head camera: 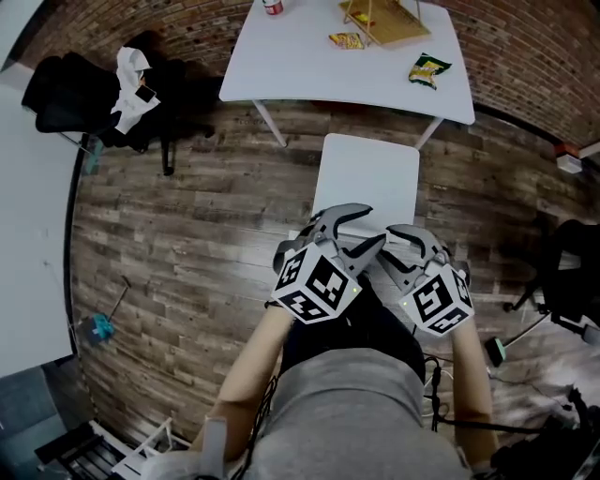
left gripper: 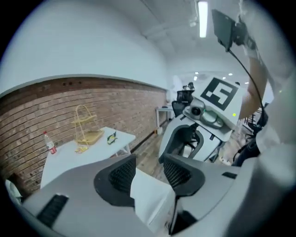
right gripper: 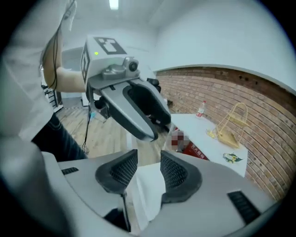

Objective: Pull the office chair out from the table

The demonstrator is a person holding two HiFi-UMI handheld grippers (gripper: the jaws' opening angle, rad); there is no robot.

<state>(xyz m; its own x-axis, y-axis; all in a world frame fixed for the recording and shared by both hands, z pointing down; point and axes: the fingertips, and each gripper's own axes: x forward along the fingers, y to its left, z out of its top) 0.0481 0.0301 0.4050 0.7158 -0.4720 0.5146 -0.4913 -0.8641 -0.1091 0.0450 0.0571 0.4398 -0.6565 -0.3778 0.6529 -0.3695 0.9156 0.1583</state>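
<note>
The white chair stands on the wooden floor, apart from the near edge of the white table. Both grippers hover side by side above the chair's near end, close to the person's body. My left gripper is open with nothing between its pads, and the chair shows below its jaws. My right gripper is open too and holds nothing; the chair lies beneath its jaws. Each gripper appears in the other's view, the right gripper and the left gripper.
On the table lie a wire basket, snack packets and a bottle. A black chair with white cloth stands at the left, another black chair at the right. A white tabletop runs along the left edge.
</note>
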